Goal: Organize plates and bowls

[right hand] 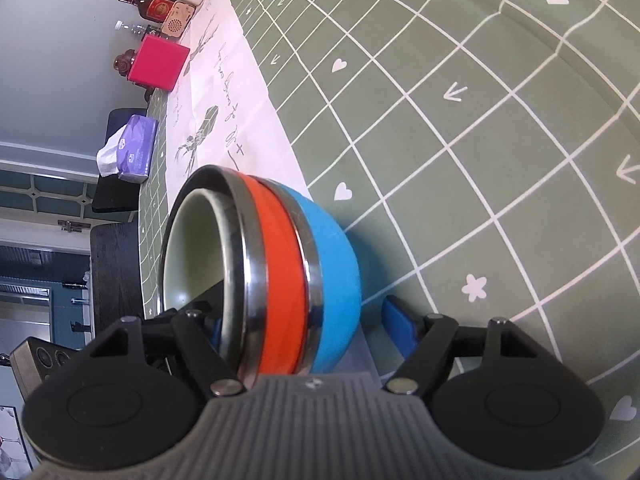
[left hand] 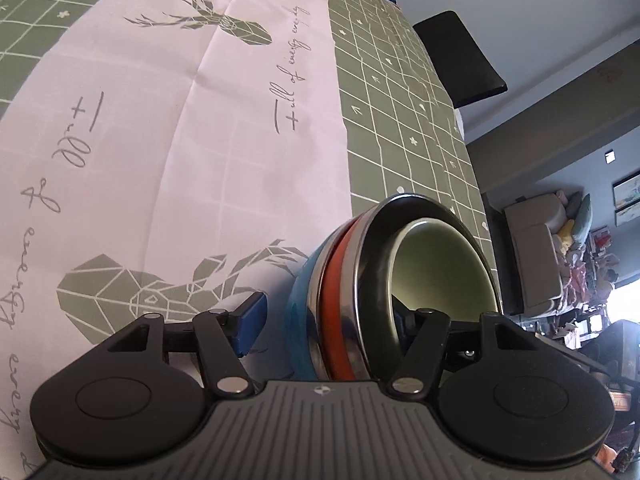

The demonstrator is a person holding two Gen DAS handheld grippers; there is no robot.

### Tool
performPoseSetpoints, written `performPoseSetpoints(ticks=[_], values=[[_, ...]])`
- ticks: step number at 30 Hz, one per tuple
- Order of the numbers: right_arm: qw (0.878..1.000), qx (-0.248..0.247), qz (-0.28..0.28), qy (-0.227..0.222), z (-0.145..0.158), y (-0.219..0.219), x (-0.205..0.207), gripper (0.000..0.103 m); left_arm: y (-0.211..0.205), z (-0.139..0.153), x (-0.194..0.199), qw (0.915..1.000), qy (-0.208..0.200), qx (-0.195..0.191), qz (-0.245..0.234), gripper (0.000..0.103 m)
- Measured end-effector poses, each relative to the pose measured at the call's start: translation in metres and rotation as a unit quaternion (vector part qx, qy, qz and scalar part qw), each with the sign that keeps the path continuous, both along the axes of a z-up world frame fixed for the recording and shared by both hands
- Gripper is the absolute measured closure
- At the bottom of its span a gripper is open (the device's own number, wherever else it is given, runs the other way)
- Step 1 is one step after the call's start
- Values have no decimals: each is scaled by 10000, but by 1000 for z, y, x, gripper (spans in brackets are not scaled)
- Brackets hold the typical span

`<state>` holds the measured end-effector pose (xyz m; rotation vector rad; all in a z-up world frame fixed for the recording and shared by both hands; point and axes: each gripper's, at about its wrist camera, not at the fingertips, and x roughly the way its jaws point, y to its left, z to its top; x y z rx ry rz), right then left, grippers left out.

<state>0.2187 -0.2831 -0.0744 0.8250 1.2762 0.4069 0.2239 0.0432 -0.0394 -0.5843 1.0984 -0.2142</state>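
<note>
Nearest to me, my left tongs [left hand: 326, 320] straddle the wall of the nested bowls: one blue finger [left hand: 250, 322] stands outside, clear of the blue bowl [left hand: 300, 312], the other sits inside the green bowl [left hand: 440, 264]. So these tongs are apart, not pressing. My right tongs [right hand: 308, 324] straddle the same stack from the other side, one blue pad [right hand: 396, 330] outside and apart from the blue bowl [right hand: 336, 264], the other tucked inside the rim; I cannot tell whether that inner one touches.

The stack sits on the tablecloth: green bowl [right hand: 192, 248] innermost, then an orange bowl [right hand: 276, 272] with a steel rim, then blue.

Beyond lies a white runner [left hand: 160, 128] printed with geometric deer heads and cursive script starting "Full of every", flanked by green grid cloth [right hand: 460, 120] with hearts, arrows and flowers.

Farther off stand a purple tissue pack [right hand: 134, 148], a pink box [right hand: 158, 64] and a dark bottle [right hand: 154, 4]; their labels are too small to read.
</note>
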Motion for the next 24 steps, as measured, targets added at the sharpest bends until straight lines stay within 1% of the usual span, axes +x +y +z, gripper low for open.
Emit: performPoseSetpoints(ticks=[2, 5, 7, 10, 13, 21, 24], values=[[10000, -54, 5, -79, 3, 0, -1, 32, -2, 2, 1, 9999, 104, 64, -18, 30], [10000, -45, 17, -75, 3, 0, 0, 33, -8, 9, 1, 9994, 61, 298, -134, 38], [10000, 45, 15, 17, 1, -1, 0, 33, -13, 13, 1, 9990, 25, 402, -197, 50], [9999, 67, 7, 103, 1, -3, -2, 34, -17, 15, 2, 9985, 72, 493, -229, 52], [10000, 57, 31, 8, 6, -3, -4, 42, -18, 14, 3, 9985, 107, 470, -256, 53], [9999, 124, -58, 85, 4, -7, -4, 43, -20, 15, 5, 9981, 264, 517, -189, 54], [9999, 28, -60, 97, 7, -9, -6, 42, -21, 15, 5, 9980, 360, 471, -231, 53]])
